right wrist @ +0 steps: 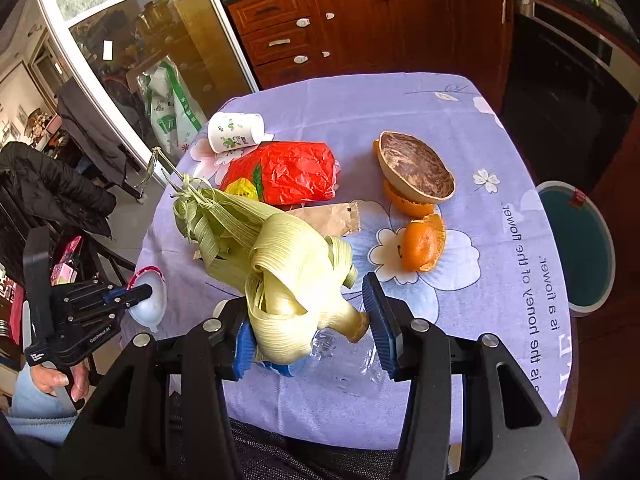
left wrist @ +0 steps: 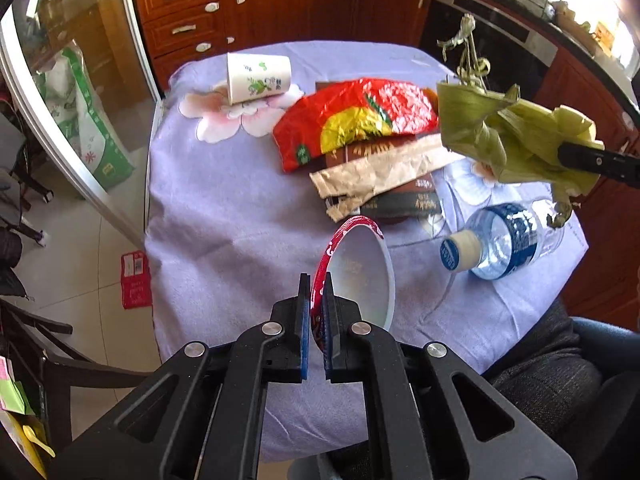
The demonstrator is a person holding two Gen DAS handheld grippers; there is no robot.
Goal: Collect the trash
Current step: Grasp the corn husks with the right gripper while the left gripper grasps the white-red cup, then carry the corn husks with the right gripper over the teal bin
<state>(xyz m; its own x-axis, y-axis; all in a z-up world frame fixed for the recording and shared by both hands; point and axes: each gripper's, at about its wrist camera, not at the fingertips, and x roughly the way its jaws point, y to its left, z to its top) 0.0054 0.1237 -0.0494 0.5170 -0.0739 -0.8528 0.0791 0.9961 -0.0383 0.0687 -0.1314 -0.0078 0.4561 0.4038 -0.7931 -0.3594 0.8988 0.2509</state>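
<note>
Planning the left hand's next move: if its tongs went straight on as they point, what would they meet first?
Probably the brown paper bag, past the held bowl in the left tongs; depth is unclear.

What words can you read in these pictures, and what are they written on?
"is a flower" and "is the honey of the flower": printed on the tablecloth.
"GenRobot AI": on the left tongs, small but readable.
Bottle label: blurred.
Dark packet: gold print, too small.
Red snack bag: no readable text.
Cup: pictures only.
Red paper on the floor: too small.
</note>
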